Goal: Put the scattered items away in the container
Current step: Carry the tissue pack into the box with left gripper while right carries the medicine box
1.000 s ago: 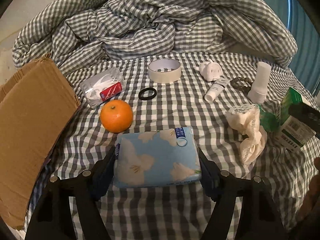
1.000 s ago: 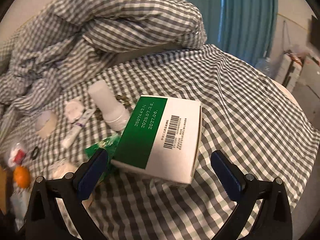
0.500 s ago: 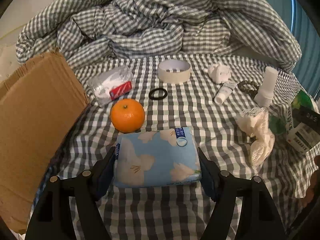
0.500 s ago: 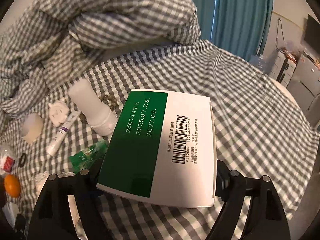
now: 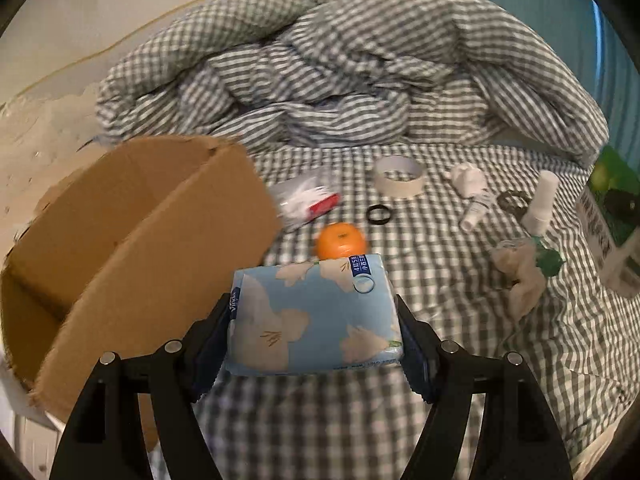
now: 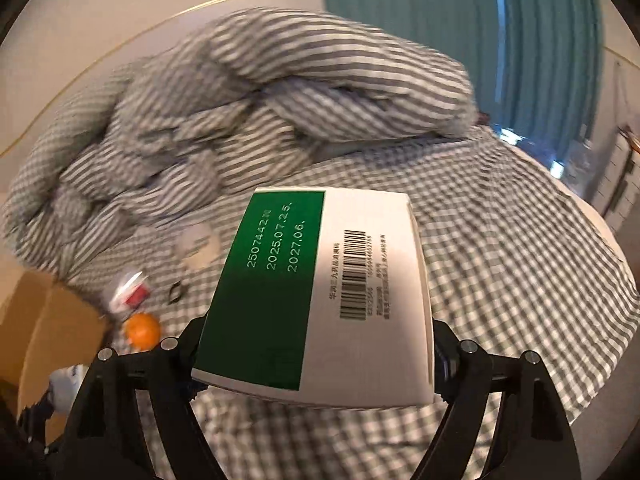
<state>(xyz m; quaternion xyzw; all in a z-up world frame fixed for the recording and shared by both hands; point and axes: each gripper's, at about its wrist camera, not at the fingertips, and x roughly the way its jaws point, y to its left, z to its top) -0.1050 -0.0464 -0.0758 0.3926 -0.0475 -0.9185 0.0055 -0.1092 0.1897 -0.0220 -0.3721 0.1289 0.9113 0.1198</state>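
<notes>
Carry step – left gripper (image 5: 314, 336) clamped on blue tissue pack (image 5: 316, 316), lifted beside the open cardboard box (image 5: 132, 248); right gripper (image 6: 316, 350) clamped on green-and-white carton (image 6: 320, 296) above the bed. Next, likely: swing both over the box, release inside – orange (image 5: 341, 241) and small items wait

A rumpled checked duvet (image 5: 328, 80) is lying heaped on the checked bedsheet (image 6: 520, 248) (same grey-and-white pattern). Teal curtains (image 6: 420, 12) are hanging behind, daylight is slipping through them, and a cream wall (image 5: 120, 12) is rising beyond.
</notes>
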